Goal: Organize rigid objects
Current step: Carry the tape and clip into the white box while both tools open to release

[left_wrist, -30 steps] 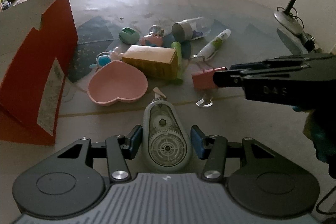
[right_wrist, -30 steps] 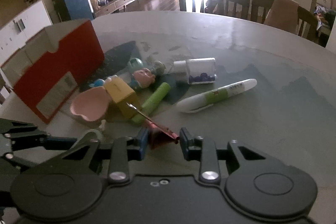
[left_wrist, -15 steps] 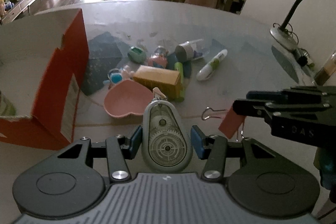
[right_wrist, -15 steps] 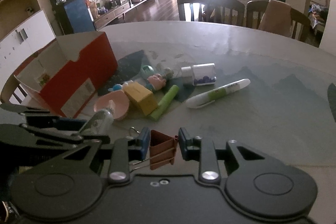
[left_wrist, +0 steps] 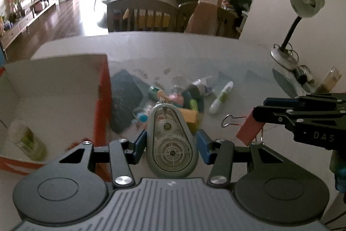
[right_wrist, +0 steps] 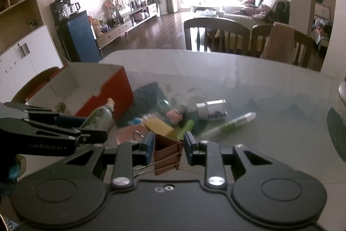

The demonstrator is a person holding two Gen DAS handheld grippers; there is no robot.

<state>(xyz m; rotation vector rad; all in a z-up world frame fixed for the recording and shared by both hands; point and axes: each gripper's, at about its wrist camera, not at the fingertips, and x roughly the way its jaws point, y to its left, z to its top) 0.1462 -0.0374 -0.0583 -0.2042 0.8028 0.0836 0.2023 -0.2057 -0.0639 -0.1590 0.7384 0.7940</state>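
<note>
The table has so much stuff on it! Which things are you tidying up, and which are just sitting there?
Being tidied:
correction tape in the left gripper
binder clip in the right gripper
red box to put things in
pile of small things

Just sitting there:
desk lamp
chairs

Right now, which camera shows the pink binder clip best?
The right wrist view: the binder clip sits centered between the right gripper pads. The left wrist view shows it side-on, partly hidden.
</note>
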